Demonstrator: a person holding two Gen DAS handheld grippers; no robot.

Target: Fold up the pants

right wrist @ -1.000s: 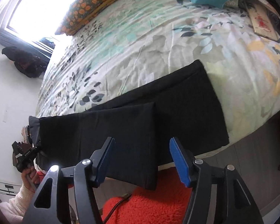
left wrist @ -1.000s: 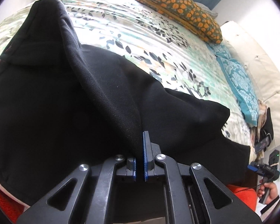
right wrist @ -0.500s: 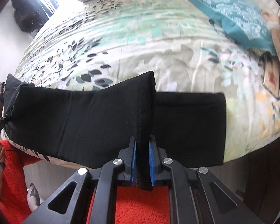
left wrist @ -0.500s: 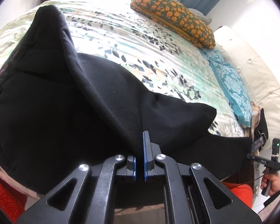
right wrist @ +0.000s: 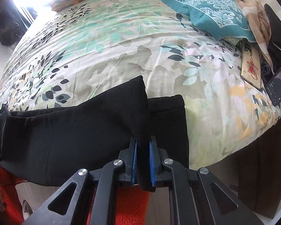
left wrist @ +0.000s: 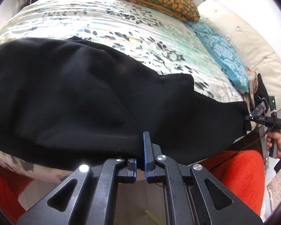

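Left wrist view: the left gripper [left wrist: 140, 150] is clamped on a thick edge of the black pants [left wrist: 75, 93], the cloth pinched between the blue pads just ahead of the jaws. From that pinch the fabric spreads forward and to the left of the jaws over the floral bedspread [left wrist: 121, 28], and a narrower run trails off to the right toward the right gripper [left wrist: 262, 120], seen small at the far right edge and gripped by a hand [left wrist: 279, 144]. The grip at this end appears meant to hold one end of the garment taut and level so the leg can be carried over in one sheet. An orange-patterned pillow [left wrist: 153, 1] lies well beyond the jaws; a teal pillow [left wrist: 221, 50] sits ahead and to the right.

Right wrist view: the right gripper [right wrist: 142, 155] is closed on the hem end of the upper pant leg [right wrist: 136, 108], the stitched cuff rising straight ahead of the jaws and a fold of cloth hanging down between them. The lower leg [right wrist: 168, 127] lies flat on the bedspread just to the right of the jaws, its end reaching slightly farther right than the raised one. Holding the cuff up likely lets the top leg be shifted until its hem matches the one beneath. A phone [right wrist: 251, 69] and a tablet [right wrist: 279, 88] rest far ahead to the right.
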